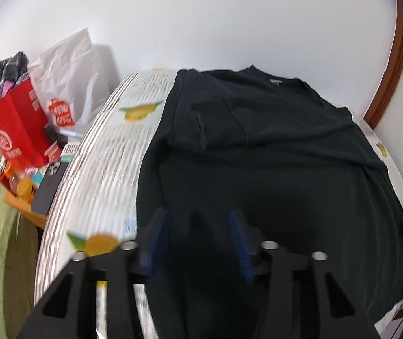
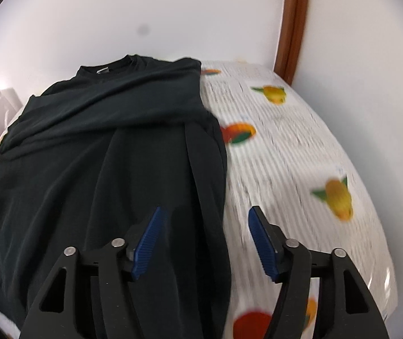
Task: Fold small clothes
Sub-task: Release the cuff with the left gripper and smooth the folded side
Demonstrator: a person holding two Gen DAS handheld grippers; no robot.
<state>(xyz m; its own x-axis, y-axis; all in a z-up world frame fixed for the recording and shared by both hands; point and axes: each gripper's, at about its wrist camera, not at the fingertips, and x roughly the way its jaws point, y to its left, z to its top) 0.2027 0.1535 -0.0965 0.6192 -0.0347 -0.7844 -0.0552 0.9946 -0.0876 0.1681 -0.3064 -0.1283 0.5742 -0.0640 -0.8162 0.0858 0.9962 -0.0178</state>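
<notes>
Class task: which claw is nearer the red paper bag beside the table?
Left. The left claw hangs over the black shirt's edge nearest the red bag; the right claw is at the shirt's opposite edge.

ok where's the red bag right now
In the left wrist view, the red bag stands far left, off the table, beside a white plastic bag.

Black tee (image 2: pixel 102 155) flat on fruit-print cloth (image 2: pixel 300 152), right tool (image 2: pixel 204 237) open above hem
</notes>
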